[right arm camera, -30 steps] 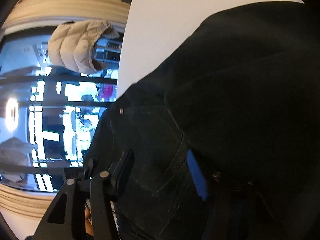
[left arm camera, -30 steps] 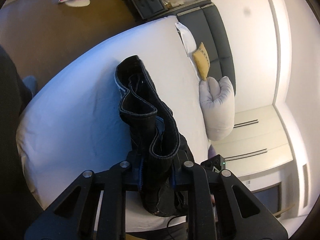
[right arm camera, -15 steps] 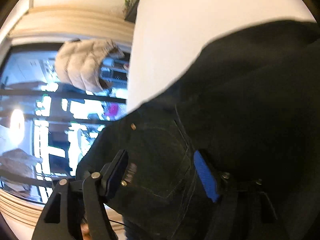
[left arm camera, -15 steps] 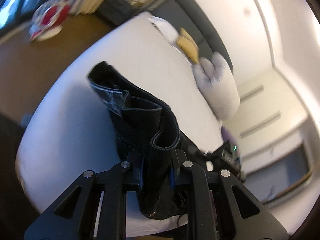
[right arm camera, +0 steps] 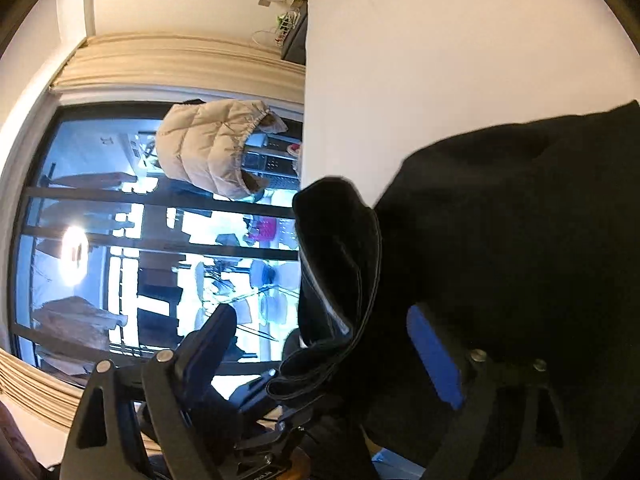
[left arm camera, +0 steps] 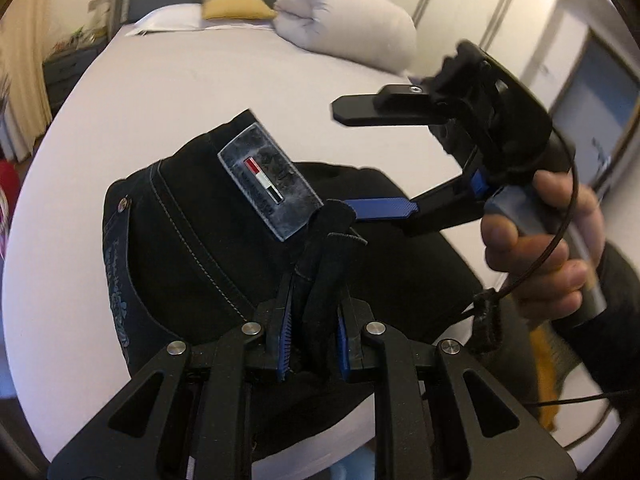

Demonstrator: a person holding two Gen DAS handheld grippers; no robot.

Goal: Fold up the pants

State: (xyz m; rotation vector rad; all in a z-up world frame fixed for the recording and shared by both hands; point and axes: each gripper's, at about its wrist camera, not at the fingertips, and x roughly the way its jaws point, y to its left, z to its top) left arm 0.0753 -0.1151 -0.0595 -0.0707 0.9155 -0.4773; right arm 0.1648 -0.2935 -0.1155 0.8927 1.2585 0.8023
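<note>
My left gripper [left arm camera: 314,332] is pinched tight on a bunched edge of the black pants [left arm camera: 208,248], blue pads pressing the fabric from both sides. Pants lie in a dark heap on the white bed [left arm camera: 168,92], waistband patch [left arm camera: 270,182] facing up, a stitched back pocket [left arm camera: 132,264] to its left. My right gripper [left arm camera: 374,160] is off to the right above the heap, my hand [left arm camera: 544,248] around its handle; its jaws are opening and already wide apart. Right wrist view: cloth hangs loose between the right fingers [right arm camera: 434,356], neither pad pressing it. Rolled duvet [left arm camera: 344,24] and yellow cushion [left arm camera: 232,4] sit at the head of the bed
</note>
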